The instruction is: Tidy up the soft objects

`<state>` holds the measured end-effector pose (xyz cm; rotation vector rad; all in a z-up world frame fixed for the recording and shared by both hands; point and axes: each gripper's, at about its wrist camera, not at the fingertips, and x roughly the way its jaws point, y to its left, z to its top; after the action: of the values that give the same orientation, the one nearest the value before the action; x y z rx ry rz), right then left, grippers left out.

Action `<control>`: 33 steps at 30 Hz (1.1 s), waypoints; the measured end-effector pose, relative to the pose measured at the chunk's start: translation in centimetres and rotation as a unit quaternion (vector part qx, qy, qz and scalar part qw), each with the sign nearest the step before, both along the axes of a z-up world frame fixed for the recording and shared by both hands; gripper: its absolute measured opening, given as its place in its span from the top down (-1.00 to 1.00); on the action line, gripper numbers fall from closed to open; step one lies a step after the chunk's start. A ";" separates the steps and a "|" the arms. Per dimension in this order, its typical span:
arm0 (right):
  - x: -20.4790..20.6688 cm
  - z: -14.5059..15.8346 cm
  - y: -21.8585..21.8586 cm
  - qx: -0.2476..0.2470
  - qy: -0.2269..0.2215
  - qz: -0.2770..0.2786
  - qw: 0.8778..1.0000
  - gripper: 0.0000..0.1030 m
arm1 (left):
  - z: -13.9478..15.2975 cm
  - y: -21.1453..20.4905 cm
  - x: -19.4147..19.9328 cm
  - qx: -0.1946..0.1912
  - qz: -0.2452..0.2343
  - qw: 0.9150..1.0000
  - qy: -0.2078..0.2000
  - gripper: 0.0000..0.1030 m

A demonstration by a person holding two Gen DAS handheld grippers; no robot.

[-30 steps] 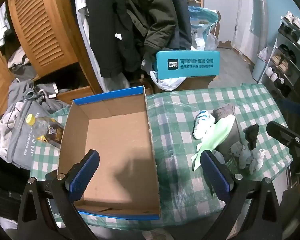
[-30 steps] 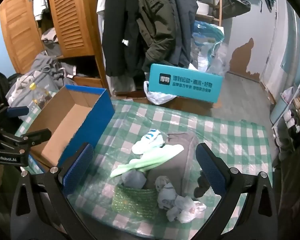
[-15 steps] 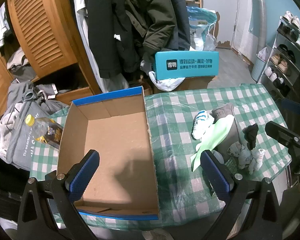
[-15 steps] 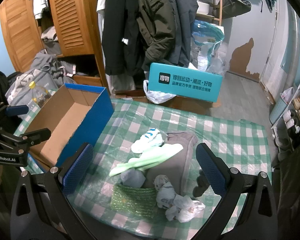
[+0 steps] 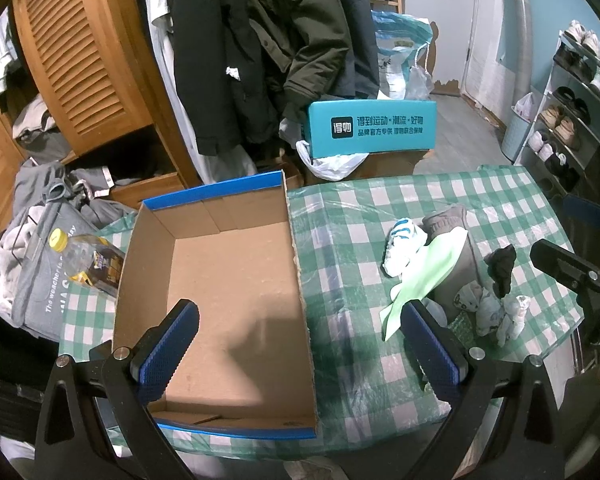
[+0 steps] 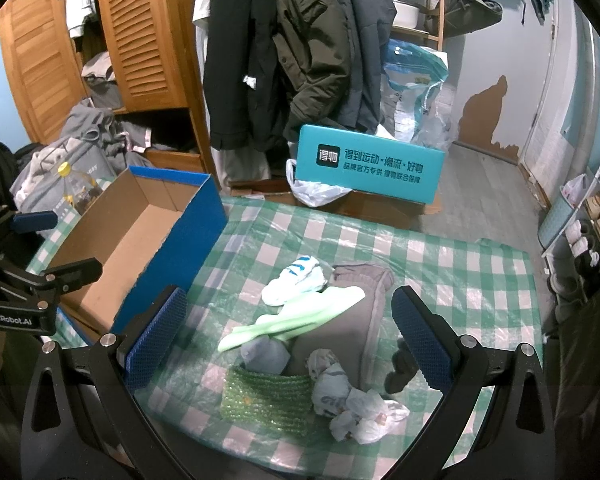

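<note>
The pale green sock (image 6: 292,320) runs lower-left to upper-right, centred between the right tool (image 6: 288,330) (wide open, empty-jawed); left tool (image 5: 300,340) likewise gapes.

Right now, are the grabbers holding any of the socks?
No. The left gripper and right gripper are both open and empty; the socks lie on the table.

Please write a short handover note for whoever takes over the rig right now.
Left gripper: jaws open, holding nothing, above the box.
Right gripper: jaws open, holding nothing, above the pile.
Box: nothing inside it.
Pile on the tablecloth, right of the box: white-blue sock, green cloth, grey garment, green pouch, black sock, patterned white socks.
Done: nothing boxed.
Left: presumably move every piece into the box.
</note>
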<state>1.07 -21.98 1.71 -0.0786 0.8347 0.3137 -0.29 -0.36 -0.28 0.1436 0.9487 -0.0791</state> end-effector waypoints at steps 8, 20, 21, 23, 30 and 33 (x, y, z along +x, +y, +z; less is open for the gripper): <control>0.0 -0.1 -0.1 -0.001 0.000 0.002 1.000 -0.96 | -0.2 -0.3 -0.4 0.000 -0.001 1.000 0.001 -0.98; 0.0 0.0 0.0 -0.001 0.001 0.001 1.000 -0.96 | -0.2 -0.4 -0.3 0.000 -0.001 1.000 0.002 -0.98; 0.0 0.1 0.0 -0.001 0.001 0.001 1.000 -0.96 | -0.2 -0.4 -0.4 0.000 -0.001 1.000 0.002 -0.98; 0.0 0.1 -0.1 -0.001 0.001 0.001 1.000 -0.96 | -0.2 -0.4 -0.4 0.000 -0.001 1.000 0.002 -0.98; 0.0 0.1 -0.1 -0.002 0.001 0.001 1.000 -0.96 | -0.2 -0.3 -0.3 0.000 -0.001 1.000 0.003 -0.98; 0.0 0.2 -0.1 -0.002 0.001 0.001 1.000 -0.96 | -0.2 -0.3 -0.3 -0.001 -0.001 1.000 0.003 -0.98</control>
<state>1.02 -22.13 1.91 -0.0825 0.8380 0.3142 -0.55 -0.67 -0.44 0.1434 0.9544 -0.0820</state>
